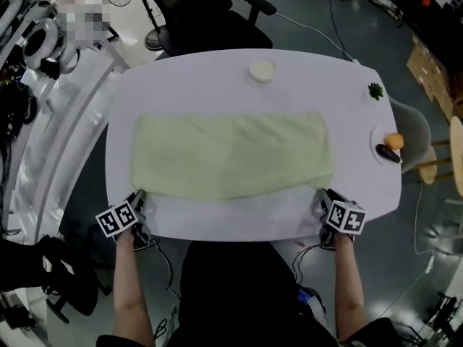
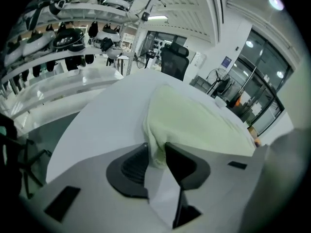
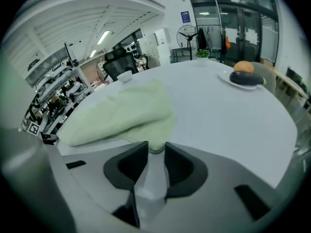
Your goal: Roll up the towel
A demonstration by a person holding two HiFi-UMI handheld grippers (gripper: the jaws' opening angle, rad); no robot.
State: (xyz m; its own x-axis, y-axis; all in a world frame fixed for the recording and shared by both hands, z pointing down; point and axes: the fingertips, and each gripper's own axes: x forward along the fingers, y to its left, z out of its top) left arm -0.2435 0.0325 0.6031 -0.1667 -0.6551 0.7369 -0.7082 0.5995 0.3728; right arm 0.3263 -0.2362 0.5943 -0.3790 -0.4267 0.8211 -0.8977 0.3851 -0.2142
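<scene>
Workshop floor: grey, cable-strewn, with a chair (image 1: 210,13) at the far side of the table.

Table (image 1: 217,78): white, oval. Its far half is bare, which leaves room to roll away from the person.

Towel (image 1: 231,154): pale green, spread flat lengthwise across the table's middle, no turn rolled yet. Its near edge lies toward the person, within reach of both claws.

Left gripper (image 2: 156,154): jaws closed on the towel's near left corner, cloth pinched between the pads.

Right gripper (image 3: 155,152): jaws closed on the near right corner in the same way. The matched grips likely serve to lift the edge evenly for the first fold-over.

Plate (image 1: 376,142): at the right rim, well apart from the towel, holding an orange (image 1: 394,141) and a dark item.

Bowl (image 1: 262,71): small, at the far edge.
</scene>
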